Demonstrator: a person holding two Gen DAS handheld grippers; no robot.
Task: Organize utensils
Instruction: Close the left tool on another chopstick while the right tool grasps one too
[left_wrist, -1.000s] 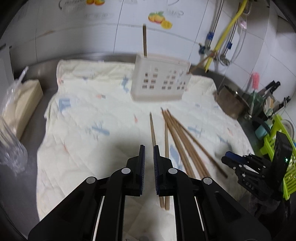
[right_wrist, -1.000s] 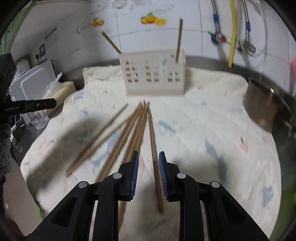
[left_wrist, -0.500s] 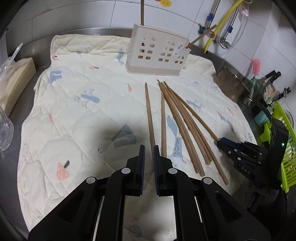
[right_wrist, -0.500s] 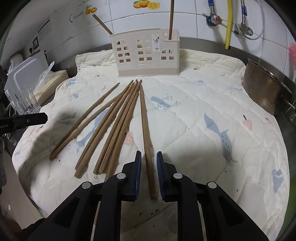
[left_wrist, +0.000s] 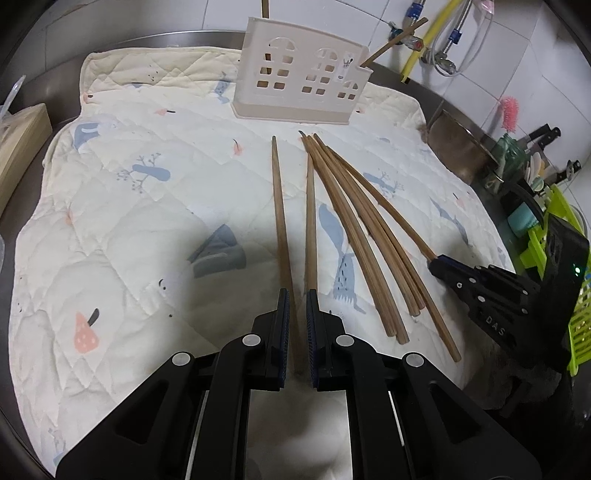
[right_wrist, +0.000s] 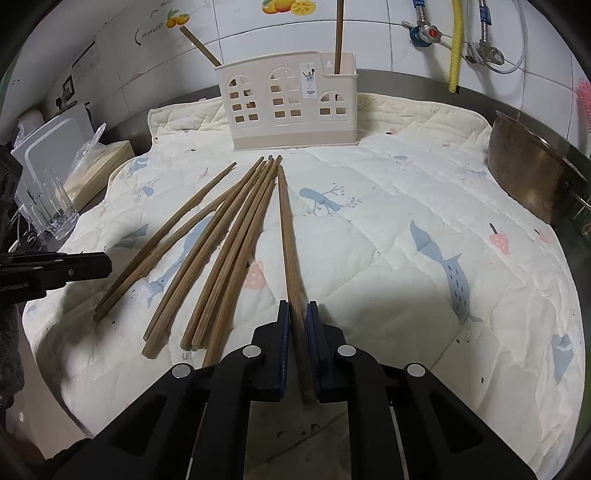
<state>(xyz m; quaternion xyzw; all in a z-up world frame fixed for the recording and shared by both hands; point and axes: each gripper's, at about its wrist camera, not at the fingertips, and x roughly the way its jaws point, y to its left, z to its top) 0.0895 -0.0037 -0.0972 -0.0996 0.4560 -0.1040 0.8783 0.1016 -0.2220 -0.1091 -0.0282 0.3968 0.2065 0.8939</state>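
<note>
Only the right wrist view shows drinking glasses (right_wrist: 51, 206) at far left; only the left wrist view shows a green rack (left_wrist: 569, 280) at far right. Wooden chopsticks (left_wrist: 354, 225) lie fanned on a quilted mat (left_wrist: 122, 206) before a cream utensil holder (left_wrist: 299, 88). The left gripper (left_wrist: 296, 310) has fingers narrowly parted astride the leftmost chopstick (left_wrist: 280, 218). The right gripper (right_wrist: 297, 321) has fingers pinching the rightmost chopstick (right_wrist: 288, 236).
</note>
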